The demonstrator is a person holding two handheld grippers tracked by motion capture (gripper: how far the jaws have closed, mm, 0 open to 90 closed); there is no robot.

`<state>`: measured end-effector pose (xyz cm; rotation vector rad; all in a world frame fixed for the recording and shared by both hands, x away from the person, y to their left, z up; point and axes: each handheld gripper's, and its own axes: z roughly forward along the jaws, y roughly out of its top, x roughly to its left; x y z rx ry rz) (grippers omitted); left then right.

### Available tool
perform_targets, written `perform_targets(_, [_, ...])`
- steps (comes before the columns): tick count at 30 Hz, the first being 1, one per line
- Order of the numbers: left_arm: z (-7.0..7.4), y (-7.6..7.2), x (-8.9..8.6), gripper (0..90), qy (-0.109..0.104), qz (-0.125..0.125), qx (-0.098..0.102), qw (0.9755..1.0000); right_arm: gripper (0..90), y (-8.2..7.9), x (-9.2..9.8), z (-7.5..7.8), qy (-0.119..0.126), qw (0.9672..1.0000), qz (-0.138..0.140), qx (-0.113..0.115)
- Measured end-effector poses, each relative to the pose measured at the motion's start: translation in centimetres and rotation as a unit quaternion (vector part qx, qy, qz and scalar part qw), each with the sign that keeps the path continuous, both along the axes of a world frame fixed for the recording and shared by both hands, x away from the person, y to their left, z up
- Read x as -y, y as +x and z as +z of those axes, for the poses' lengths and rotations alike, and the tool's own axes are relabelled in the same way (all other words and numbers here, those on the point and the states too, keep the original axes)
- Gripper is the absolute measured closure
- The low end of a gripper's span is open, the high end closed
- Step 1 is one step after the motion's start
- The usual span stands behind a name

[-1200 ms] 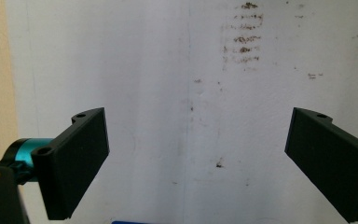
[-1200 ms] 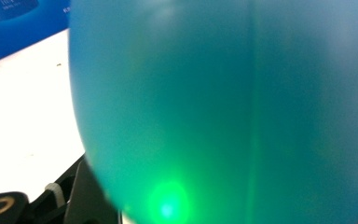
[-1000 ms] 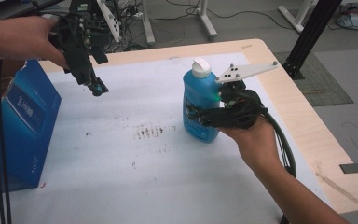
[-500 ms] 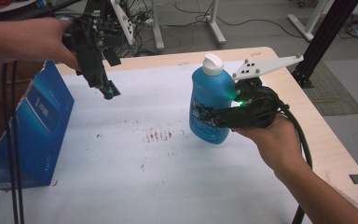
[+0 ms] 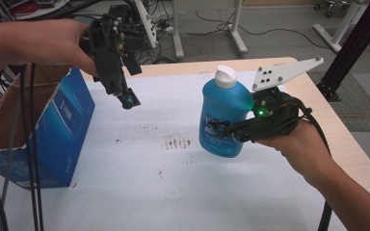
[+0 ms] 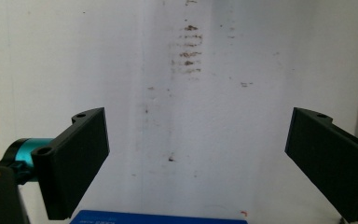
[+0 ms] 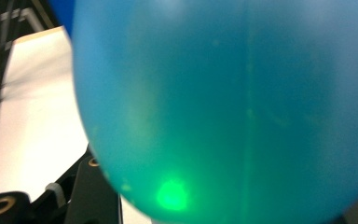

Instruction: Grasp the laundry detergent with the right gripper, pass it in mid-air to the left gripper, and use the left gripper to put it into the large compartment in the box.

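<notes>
My right tool [image 5: 231, 131] clamps the blue bottle [image 5: 221, 118] low above the desk [image 5: 139, 192]; top-heavy, it could tip out. Left tool [image 5: 127, 100] hangs wide, empty.

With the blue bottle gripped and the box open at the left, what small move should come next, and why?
Probably carry the blue bottle leftward toward the open box. The right gripper is clamped on it, its base looks clear of the table, and the left gripper hangs empty with jaws wide apart.
</notes>
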<state>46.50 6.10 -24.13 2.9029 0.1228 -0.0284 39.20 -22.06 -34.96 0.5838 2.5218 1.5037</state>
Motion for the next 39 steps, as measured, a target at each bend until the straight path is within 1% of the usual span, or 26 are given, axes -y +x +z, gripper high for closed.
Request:
perform_targets(3, [0.3,-0.7,0.1,6.1,0.003,-0.008,-0.006,0.9999,45.3,0.1,-0.4,0.2,-0.003,0.9996,0.030,-0.002])
perform_targets(7, [0.7,-1.6,0.4,6.2,0.003,-0.018,-0.011,0.9998,45.3,0.3,-1.1,0.9,-0.012,0.9979,0.063,-0.002])
perform_targets(14, [1.6,-2.8,0.7,6.2,-0.002,-0.026,-0.015,0.9995,45.2,0.8,-2.0,2.1,-0.023,0.9946,0.101,0.006])
perform_targets(16, [1.7,-3.1,0.8,6.2,-0.004,-0.026,-0.014,0.9995,45.2,0.9,-2.3,2.5,-0.027,0.9932,0.113,0.007])
perform_targets(20, [2.1,-3.5,0.9,6.2,-0.001,-0.027,-0.019,0.9995,45.2,1.0,-3.1,3.1,-0.032,0.9901,0.136,0.011])
perform_targets(21, [2.2,-3.6,0.9,6.2,-0.002,-0.025,-0.020,0.9995,45.3,1.0,-3.3,3.2,-0.033,0.9895,0.140,0.010])
perform_targets(23, [2.4,-3.7,0.9,6.2,0.001,-0.021,-0.030,0.9993,45.3,1.1,-3.7,3.3,-0.037,0.9878,0.151,0.010])
perform_targets(28, [2.7,-4.1,0.9,6.2,0.001,-0.017,-0.030,0.9994,45.2,1.0,-5.0,3.2,-0.043,0.9833,0.176,0.007])
perform_targets(30, [2.8,-4.3,0.9,6.2,0.002,-0.015,-0.033,0.9994,45.3,1.1,-5.4,3.2,-0.042,0.9823,0.183,0.004])
perform_targets(31, [2.8,-4.3,0.9,6.2,0.006,-0.018,-0.032,0.9993,45.3,1.1,-5.6,3.2,-0.041,0.9817,0.186,0.005])
perform_targets(33, [2.9,-4.5,0.9,6.2,0.006,-0.017,-0.032,0.9993,45.3,1.2,-6.1,3.2,-0.040,0.9808,0.191,0.006])
perform_targets(39, [3.2,-4.7,1.0,6.2,0.001,-0.014,-0.036,0.9993,45.3,1.4,-7.5,3.3,-0.036,0.9782,0.204,0.009])
